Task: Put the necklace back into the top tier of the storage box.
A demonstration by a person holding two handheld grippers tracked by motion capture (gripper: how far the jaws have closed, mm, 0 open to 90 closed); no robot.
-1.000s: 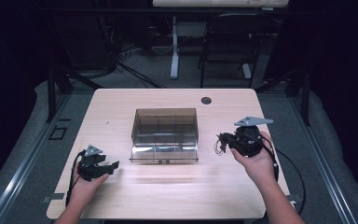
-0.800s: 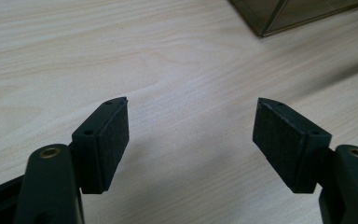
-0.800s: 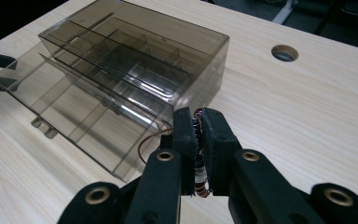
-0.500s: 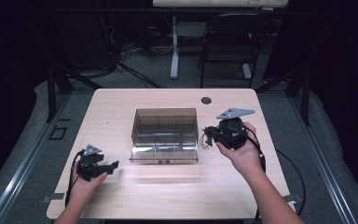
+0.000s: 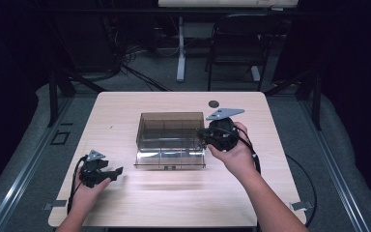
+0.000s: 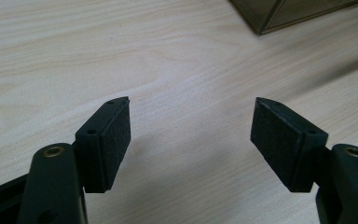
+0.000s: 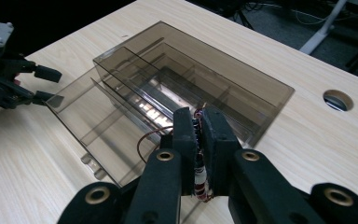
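A smoky see-through box [image 5: 169, 126] with inner dividers stands mid-table, its lid [image 5: 170, 158] folded down flat toward the front. At the box's right wall, just above the rim, my right gripper [image 5: 202, 134] is held. In the right gripper view the box [image 7: 242, 77] lies just beyond the gripper [image 7: 198, 121], which is shut on a small red-and-white wired part [image 7: 200, 179] with a thin brown wire loop [image 7: 144, 140]. My left gripper [image 5: 118, 171] rests low at the front left. Its pads [image 6: 116, 135] stand wide apart with bare wood between them.
The light wooden table [image 5: 174, 203] has a round cable hole [image 5: 214, 103] at the back, right of the box. A chair [image 5: 236, 43] and a desk leg stand on the floor beyond. The left gripper [image 7: 46, 84] lies past the lid's far corner in the right gripper view.
My right gripper has moved left and a little forward, from the table's right side to the box's right wall, still holding the wired part. The left gripper has stayed put.
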